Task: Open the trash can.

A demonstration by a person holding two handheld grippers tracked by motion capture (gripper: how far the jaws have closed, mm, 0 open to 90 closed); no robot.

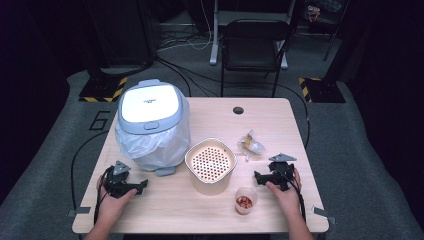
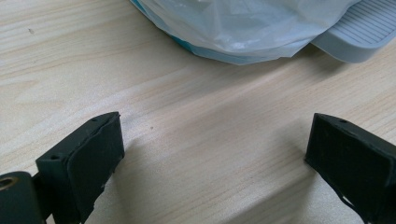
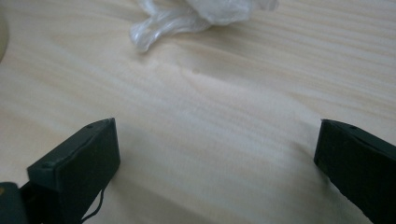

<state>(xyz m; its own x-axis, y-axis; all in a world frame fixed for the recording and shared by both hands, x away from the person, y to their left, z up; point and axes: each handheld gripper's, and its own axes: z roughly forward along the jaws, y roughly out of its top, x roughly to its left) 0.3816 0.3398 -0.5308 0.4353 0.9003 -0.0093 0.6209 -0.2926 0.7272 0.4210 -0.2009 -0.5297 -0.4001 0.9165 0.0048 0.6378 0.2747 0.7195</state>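
Dark room, chair (image 1: 255, 45) beyond a pale wood desk (image 1: 170, 200). Bin (image 1: 152, 125), lidded and bag-lined, sits just ahead of the left claw (image 1: 131, 186), jaws apart, empty; probably light but bulky, liner slippery. Sieve bowl (image 1: 210, 165) between the claws. Cup (image 1: 245, 200) just inward of the right claw (image 1: 262, 176), jaws apart, empty. Tied bag (image 1: 250, 145) ahead of it: soft, light; best pinched at the twisted neck (image 3: 154, 30). Contents unclear.
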